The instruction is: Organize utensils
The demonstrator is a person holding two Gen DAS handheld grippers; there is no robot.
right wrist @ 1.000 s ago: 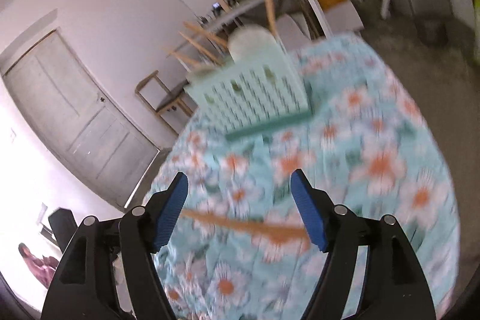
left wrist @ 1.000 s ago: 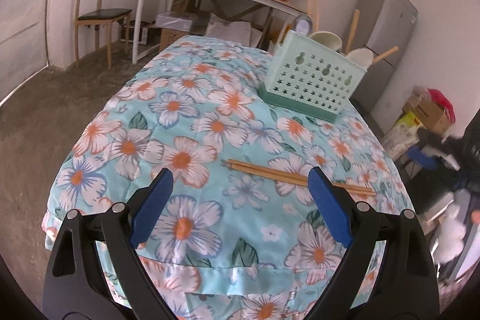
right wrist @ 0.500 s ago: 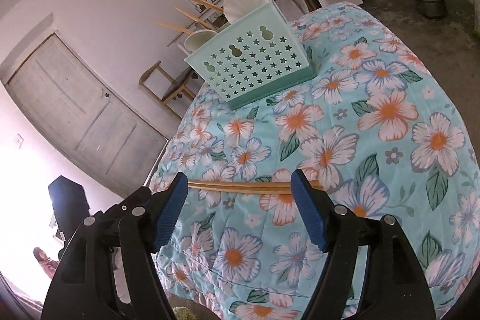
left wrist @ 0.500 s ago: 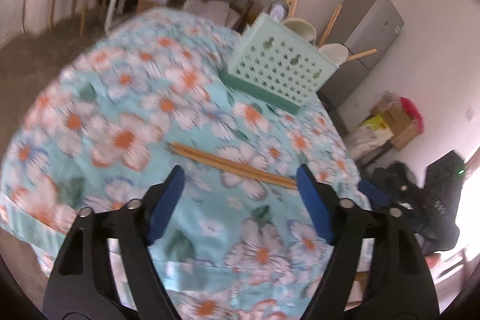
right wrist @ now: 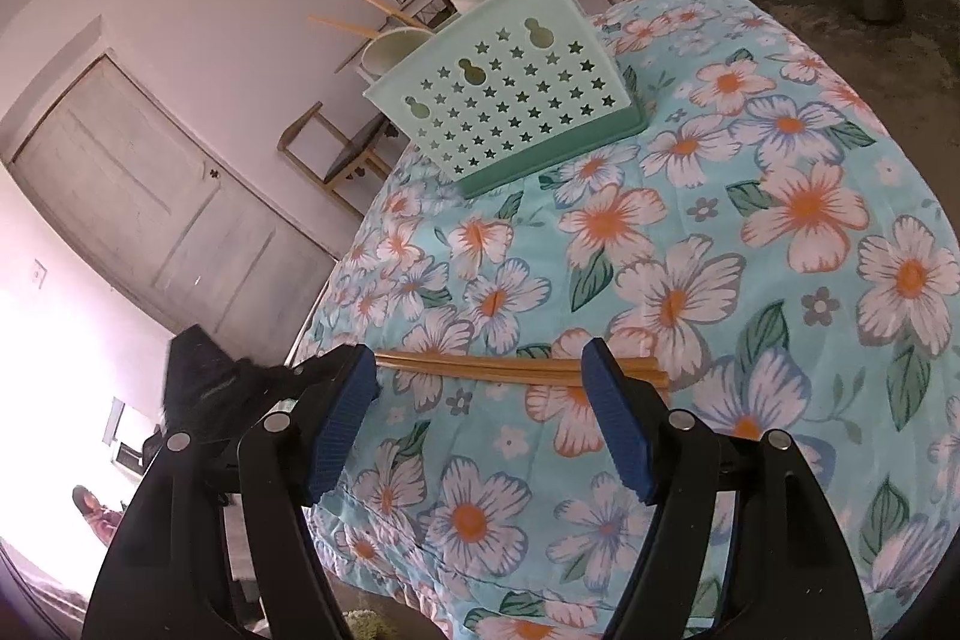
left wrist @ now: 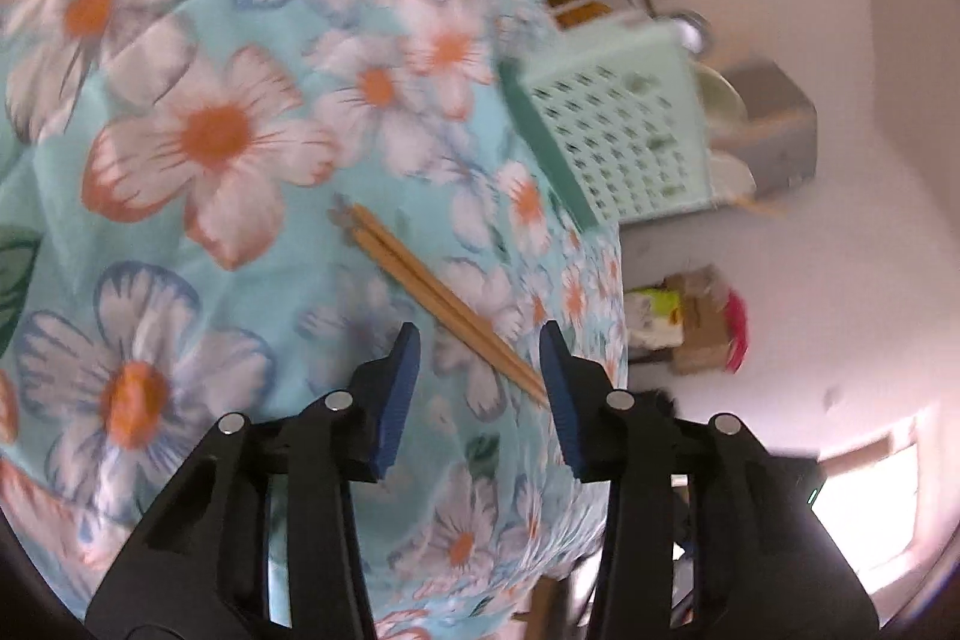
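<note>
2 wooden chopsticks (left wrist: 432, 289) lying side by side, touching, on the floral tabletop (left wrist: 198, 142), well short of the green caddy (right wrist: 510, 91). Light, stiff, smooth — prone to roll or split apart; best pinched as a pair near the end. Long axis diagonal in the left view. Left gripper (left wrist: 478, 355) closing around that near end, pads not yet pressing. Right gripper (right wrist: 480, 397) open, empty — hovering above the pair.

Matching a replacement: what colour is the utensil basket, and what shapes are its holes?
Pale mint green basket, darker green base, star-shaped holes; clearest in right wrist view.
</note>
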